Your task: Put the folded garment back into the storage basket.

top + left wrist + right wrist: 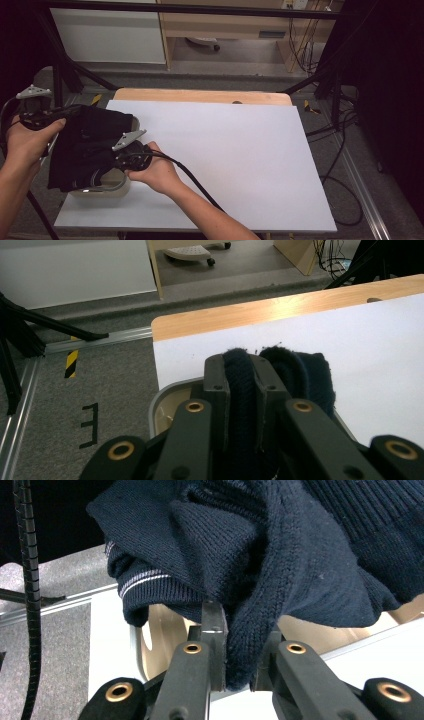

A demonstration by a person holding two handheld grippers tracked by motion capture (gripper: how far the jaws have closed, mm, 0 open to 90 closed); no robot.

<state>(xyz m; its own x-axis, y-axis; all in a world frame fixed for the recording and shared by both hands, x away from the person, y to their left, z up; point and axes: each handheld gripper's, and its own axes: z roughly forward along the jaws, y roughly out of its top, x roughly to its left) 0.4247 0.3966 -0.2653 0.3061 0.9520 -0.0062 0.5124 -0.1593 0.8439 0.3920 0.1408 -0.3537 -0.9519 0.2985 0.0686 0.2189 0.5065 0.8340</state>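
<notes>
Both grippers' jaws clamp folds of a dark navy knit sweater [82,145] held over a pale basin [107,190] at the white table's [240,160] left edge. Right gripper [239,652] view reveals a pale-striped ribbed cuff; left gripper [244,390] view shows a floor mark resembling "E".

Dark knitted sweater [85,145] draped over pale oval basin [107,189], at the left front of the white-topped counter [235,160], left gripper [243,390] and right gripper [239,645] each clamped on its folds

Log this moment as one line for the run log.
left gripper: shut on dark navy knitted sweater | right gripper: shut on same sweater | sweater: held over beige basket | table: white sheet
</notes>
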